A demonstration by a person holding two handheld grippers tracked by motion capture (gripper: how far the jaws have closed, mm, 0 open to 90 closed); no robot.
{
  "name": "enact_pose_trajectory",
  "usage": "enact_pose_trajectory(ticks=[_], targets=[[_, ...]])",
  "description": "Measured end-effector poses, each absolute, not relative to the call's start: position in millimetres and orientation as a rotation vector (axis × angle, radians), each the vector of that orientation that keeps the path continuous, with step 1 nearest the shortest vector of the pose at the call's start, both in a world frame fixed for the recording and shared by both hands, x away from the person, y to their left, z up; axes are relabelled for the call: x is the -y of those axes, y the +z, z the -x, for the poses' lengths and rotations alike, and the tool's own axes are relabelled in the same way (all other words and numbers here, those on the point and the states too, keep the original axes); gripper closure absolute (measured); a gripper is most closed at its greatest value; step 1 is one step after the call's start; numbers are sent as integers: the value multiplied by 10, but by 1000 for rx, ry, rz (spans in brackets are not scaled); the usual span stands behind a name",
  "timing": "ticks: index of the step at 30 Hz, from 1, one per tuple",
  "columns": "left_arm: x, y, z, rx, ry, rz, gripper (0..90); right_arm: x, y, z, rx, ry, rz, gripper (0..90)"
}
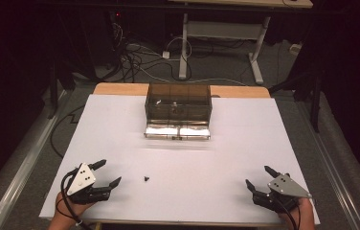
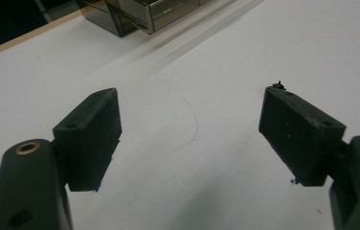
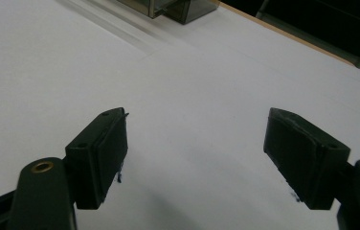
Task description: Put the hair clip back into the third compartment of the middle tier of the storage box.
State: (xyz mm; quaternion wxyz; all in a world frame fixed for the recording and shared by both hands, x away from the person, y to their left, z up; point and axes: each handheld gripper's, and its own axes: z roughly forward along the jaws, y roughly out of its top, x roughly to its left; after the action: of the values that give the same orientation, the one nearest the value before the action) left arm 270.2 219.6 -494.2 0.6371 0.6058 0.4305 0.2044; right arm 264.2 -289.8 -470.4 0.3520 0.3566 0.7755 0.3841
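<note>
A smoky clear plastic box [image 1: 178, 105] with inner compartments stands at the far middle of the white table [image 1: 120, 124], its front flap [image 1: 177, 131] folded down onto the surface. A tiny black part [image 1: 146, 178] lies on the white surface near the front, right of my left gripper [image 1: 110, 173]; in the left gripper view that small black part [image 2: 278, 86] peeks over the right jaw's tip. My left gripper [image 2: 190, 103] stands open with nothing between its jaws. At the front right my right gripper [image 1: 260, 177] is open too, its jaws wide and bare [image 3: 197, 127].
The box's corner [image 2: 135, 14] shows at the top of the left gripper view and the box's edge [image 3: 178, 8] at the top of the right gripper view. A wooden strip [image 1: 120, 89] edges the table's far side. Beyond it stand a desk frame [image 1: 221, 33] and floor cables [image 1: 135, 57].
</note>
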Motion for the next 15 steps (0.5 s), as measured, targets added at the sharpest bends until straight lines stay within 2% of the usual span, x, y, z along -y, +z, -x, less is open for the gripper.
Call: enact_pose_trajectory(ticks=[15], targets=[[-2071,-5003,-2685,-1014,396,-1476,233,2853,-4700,-2634,-2011,990,-909,235]])
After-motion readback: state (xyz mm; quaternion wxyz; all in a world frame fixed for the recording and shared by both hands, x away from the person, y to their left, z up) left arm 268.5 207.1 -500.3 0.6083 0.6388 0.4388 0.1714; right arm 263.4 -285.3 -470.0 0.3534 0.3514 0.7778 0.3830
